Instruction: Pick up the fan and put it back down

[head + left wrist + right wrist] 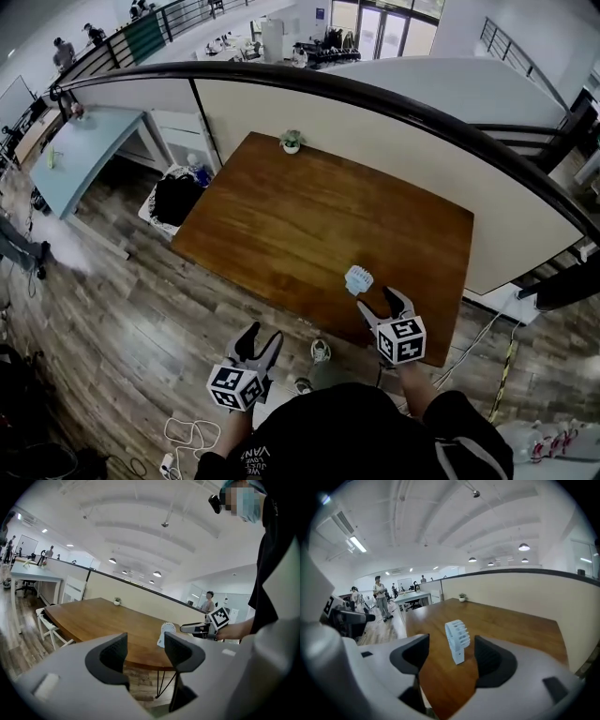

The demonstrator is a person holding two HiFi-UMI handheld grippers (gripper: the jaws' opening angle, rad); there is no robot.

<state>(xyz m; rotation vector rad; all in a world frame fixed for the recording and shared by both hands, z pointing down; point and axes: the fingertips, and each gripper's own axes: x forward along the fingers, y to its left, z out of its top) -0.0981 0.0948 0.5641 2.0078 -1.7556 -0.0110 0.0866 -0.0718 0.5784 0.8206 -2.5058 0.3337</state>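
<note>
Gaping wide, the right gripper [379, 302] holds nothing; the fan [359, 279] stands upright on the table [309, 216] just beyond its jaws. The left gripper [262, 336], near left, gapes empty.

A brown wooden table [309, 216] stands on a wood-plank floor [112, 319], its far side close against a dark-topped cream partition wall [394, 131]. A small potted plant [292, 142] sits at the table's far edge. Off to the left is a pale blue desk [84, 150]. Overhead, the white ribbed ceiling [440, 522] carries round lamps [524, 547] and a strip light [357, 544]. People [380, 597] stand in the distance.
</note>
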